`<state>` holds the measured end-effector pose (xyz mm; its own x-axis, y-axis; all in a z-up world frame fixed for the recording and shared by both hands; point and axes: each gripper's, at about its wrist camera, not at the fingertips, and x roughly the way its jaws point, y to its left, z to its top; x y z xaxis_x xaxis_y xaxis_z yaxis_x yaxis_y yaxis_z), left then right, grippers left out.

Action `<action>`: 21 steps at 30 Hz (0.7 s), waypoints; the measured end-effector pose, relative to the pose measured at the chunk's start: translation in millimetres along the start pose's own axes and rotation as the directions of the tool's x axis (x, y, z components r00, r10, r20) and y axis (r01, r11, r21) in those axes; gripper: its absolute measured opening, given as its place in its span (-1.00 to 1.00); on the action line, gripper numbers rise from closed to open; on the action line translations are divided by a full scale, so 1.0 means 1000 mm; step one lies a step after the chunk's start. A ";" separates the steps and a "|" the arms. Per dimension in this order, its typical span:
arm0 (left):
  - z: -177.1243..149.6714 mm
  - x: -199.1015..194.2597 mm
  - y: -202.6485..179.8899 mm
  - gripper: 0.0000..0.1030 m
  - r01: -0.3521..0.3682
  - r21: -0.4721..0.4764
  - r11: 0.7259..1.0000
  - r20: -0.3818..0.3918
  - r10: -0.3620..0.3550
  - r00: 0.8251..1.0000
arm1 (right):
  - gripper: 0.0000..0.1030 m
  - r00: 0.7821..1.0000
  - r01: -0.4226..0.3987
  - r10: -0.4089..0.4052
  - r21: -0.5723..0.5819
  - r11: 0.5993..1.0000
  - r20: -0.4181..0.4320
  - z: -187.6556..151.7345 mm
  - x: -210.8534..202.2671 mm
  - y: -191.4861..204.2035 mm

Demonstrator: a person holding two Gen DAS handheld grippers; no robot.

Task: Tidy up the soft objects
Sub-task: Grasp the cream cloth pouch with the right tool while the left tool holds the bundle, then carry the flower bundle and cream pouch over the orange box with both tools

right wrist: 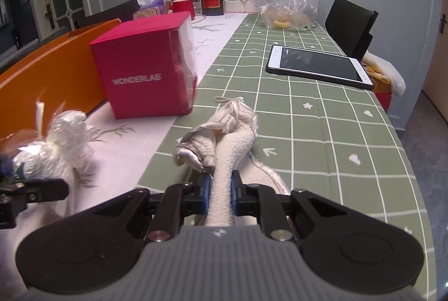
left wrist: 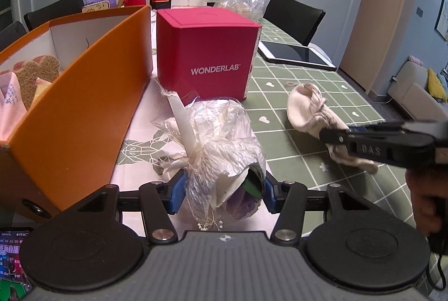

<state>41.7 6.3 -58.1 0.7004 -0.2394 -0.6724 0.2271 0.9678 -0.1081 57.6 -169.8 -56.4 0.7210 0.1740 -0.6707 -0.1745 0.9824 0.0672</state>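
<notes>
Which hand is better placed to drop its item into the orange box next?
Left. The left tool holds the plastic-wrapped bouquet right beside the orange box; the right tool, shut on the cream sock, is farther away.

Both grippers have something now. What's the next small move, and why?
Probably carry the cream sock, pinched in the right gripper, left over the orange box, which is open and already holds soft items. The left gripper has the plastic-wrapped bundle between its pads.
</notes>
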 end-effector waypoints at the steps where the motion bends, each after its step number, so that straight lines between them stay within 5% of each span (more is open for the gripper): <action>1: 0.000 -0.003 -0.001 0.19 0.004 0.003 1.000 0.004 -0.004 1.000 | -0.76 1.000 -0.007 0.007 0.013 1.000 0.006 -0.002 -0.006 0.002; 21: -0.002 -0.064 0.000 0.19 0.071 0.029 0.997 0.089 -0.073 0.993 | -0.76 0.988 -0.115 0.115 -0.001 0.993 0.100 -0.010 -0.101 0.058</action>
<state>-3.8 22.1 -16.6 0.7391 -0.3156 -0.5951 0.2959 0.9458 -0.1340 -32.4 -130.7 7.7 0.7596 0.2914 -0.5814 -0.2569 0.9557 0.1433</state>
